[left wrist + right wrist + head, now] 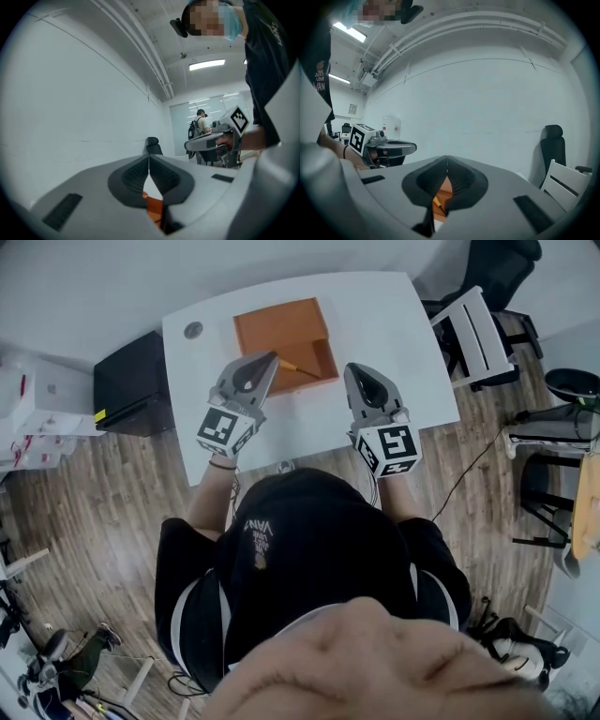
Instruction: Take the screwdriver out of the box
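Box (281,322): an open orange cardboard box on a white counter (394,324), towards its far side from the person. Everything below is placed from this box.
Screwdriver (298,369): a thin thing lying slantwise in the near part of the box, close to its front wall. It is not yet out. One end is yellow and the other is darker and thinner. In the right gripper view a bit of yellow (437,204) shows through the gap below the tips.
Left tool (270,358): in front of the box's near left corner, pointing at it, tip just beside the yellow end of the screwdriver. Whether it touches, I cannot tell. Its jaws are pressed together with nothing between them.
Right tool (357,371): just off the box's near right corner, apart from the screwdriver. Its jaws also meet at the tips and grip nothing.
Handling, as I judge it: light and stiff, so it should lift in one piece without bending. The thin shaft is likely smooth and may slip or roll between the pads.
Where to take hold: the thicker yellow end, probably the handle, across its width. The jaws need to spread first.
Risk: the front wall of the box stands close by and may crowd the jaws.
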Action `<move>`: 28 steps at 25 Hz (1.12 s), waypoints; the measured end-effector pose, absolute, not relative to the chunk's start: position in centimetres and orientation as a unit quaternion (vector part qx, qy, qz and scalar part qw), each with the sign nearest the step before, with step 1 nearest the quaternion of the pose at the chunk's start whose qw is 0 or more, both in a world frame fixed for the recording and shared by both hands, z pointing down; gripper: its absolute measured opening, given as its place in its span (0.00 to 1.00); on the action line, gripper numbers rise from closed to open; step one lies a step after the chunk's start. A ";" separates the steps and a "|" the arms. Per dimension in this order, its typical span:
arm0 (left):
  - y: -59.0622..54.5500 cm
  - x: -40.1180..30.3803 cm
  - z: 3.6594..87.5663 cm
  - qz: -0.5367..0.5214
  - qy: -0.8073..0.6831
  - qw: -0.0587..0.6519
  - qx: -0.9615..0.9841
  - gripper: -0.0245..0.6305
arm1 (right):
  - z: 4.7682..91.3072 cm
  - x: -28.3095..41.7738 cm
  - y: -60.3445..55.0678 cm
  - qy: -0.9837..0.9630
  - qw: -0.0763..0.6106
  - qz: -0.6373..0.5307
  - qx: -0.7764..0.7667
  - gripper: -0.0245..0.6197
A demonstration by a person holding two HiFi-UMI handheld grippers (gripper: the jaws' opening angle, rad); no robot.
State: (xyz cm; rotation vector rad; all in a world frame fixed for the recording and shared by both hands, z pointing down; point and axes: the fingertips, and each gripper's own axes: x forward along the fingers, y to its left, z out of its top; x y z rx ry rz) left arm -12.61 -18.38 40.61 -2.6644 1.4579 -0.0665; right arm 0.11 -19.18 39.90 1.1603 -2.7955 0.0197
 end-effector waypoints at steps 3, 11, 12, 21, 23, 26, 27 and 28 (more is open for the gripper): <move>-19.2 -12.5 41.1 -0.035 0.471 0.053 -0.880 0.06 | 40.2 0.1 -19.5 -0.920 0.059 0.008 0.388 0.05; -20.9 -12.7 43.9 -0.068 0.451 0.032 -0.889 0.06 | 41.3 -0.3 -20.5 -0.916 0.066 0.018 0.395 0.05; -21.1 -12.7 44.2 -0.072 0.449 0.030 -0.890 0.06 | 41.4 -0.4 -20.5 -0.916 0.067 0.019 0.395 0.05; -22.5 -12.9 47.3 -0.112 0.426 0.020 -0.898 0.06 | 42.0 -1.0 -21.1 -0.915 0.074 0.023 0.397 0.05; -22.7 -13.0 48.2 -0.125 0.419 0.015 -0.899 0.06 | 42.0 -1.2 -21.3 -0.915 0.075 0.022 0.397 0.05; -22.9 -12.8 49.2 -0.146 0.407 0.012 -0.902 0.06 | 42.1 -1.1 -21.4 -0.914 0.078 0.023 0.397 0.05; -23.0 -12.6 49.4 -0.150 0.401 0.013 -0.904 0.06 | 42.2 -1.0 -21.5 -0.914 0.079 0.023 0.397 0.05; -23.1 -12.5 49.6 -0.152 0.396 0.015 -0.906 0.07 | 42.2 -0.9 -21.5 -0.914 0.080 0.023 0.397 0.05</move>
